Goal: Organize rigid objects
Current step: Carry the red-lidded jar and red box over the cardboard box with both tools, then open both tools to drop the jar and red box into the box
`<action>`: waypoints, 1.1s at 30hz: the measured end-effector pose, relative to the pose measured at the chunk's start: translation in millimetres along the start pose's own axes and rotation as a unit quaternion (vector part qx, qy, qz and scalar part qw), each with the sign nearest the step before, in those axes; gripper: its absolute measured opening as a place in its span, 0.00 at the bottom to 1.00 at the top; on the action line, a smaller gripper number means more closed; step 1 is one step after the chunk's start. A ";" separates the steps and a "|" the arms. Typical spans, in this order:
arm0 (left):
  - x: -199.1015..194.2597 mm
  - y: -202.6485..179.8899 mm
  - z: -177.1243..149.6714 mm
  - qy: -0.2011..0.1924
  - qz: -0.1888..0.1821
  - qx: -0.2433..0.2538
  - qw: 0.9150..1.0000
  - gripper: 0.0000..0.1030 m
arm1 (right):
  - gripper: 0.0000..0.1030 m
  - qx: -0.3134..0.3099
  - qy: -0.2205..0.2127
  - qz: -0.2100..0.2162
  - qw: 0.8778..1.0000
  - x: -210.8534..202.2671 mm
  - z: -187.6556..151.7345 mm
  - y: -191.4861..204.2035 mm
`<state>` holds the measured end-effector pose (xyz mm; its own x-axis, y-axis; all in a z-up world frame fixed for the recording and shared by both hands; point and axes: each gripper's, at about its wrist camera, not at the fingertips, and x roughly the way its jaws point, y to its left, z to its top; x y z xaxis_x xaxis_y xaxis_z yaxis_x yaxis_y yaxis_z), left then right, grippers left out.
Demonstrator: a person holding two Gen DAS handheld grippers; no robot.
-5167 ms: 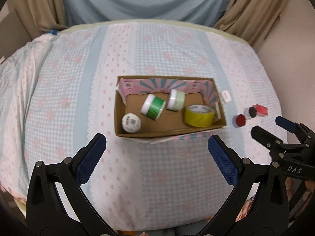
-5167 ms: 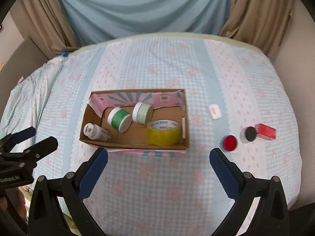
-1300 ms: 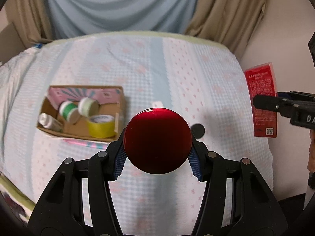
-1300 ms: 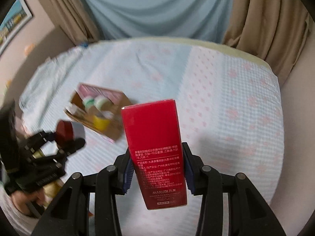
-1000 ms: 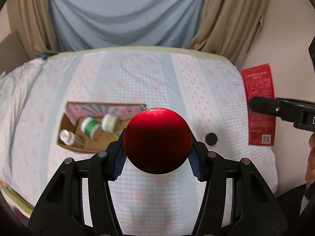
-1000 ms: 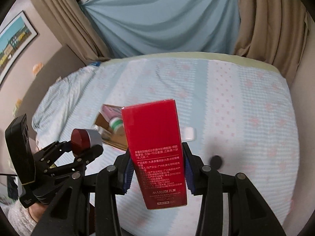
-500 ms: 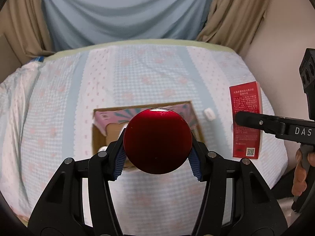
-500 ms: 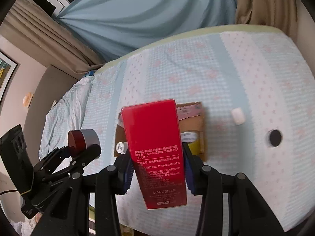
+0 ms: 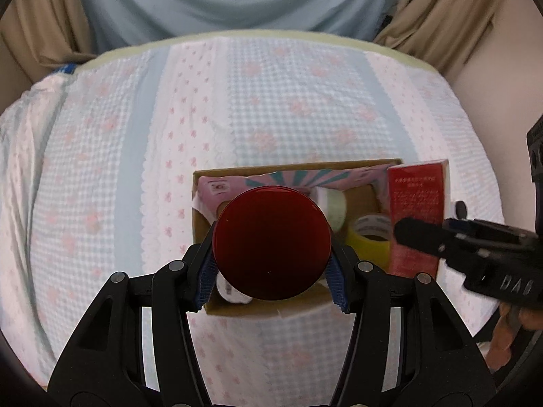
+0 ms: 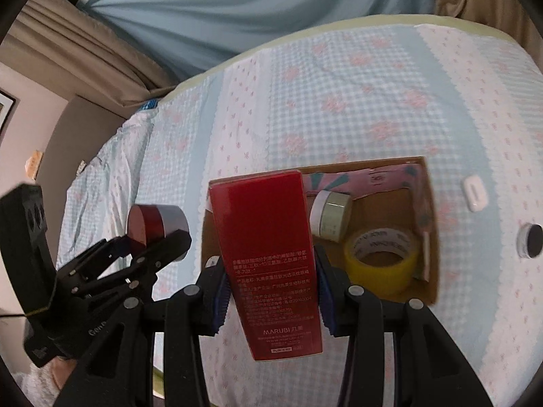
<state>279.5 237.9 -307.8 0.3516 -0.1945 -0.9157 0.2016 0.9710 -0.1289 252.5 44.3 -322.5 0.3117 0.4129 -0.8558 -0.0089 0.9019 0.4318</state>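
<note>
My left gripper point(image 9: 271, 274) is shut on a round red-lidded jar point(image 9: 271, 242) and holds it above the near left part of the cardboard box point(image 9: 292, 169). My right gripper point(image 10: 269, 291) is shut on a tall red carton point(image 10: 268, 237) and holds it upright over the box point(image 10: 429, 203). In the left wrist view the carton point(image 9: 417, 200) hangs over the box's right end. The box holds a yellow tape roll point(image 10: 380, 254), a pale green jar point(image 10: 331, 215) and a white bottle point(image 9: 230, 291). The held jar point(image 10: 157, 224) hides part of the box's inside.
A small black-lidded jar point(image 10: 529, 240) and a white oblong piece point(image 10: 475, 192) lie on the checked bedspread right of the box. Curtains hang behind the bed. The bed's near edge drops off close below the box.
Both grippers have come down and closer to the box with their loads. The red carton now hangs right at the box's right end, next to the red jar.
</note>
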 end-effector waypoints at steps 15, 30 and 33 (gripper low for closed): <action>117.7 17.6 17.8 0.084 0.022 0.006 0.996 0.49 | 0.40 0.015 0.057 -0.003 0.998 111.4 -9.7 -34.5; 107.9 13.0 26.3 0.070 0.044 0.030 0.996 1.00 | 1.00 -0.085 0.063 -0.016 0.994 111.1 -17.9 -15.4; 99.8 15.8 25.3 0.067 0.047 0.024 0.996 1.00 | 1.00 -0.084 0.059 -0.014 0.995 105.6 -20.0 -14.8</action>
<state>340.9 230.3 -391.7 0.2469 -0.0807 -0.9657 0.2182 0.9756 -0.0257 266.5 77.1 -425.0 0.2007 0.3895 -0.8989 -0.1624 0.9181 0.3616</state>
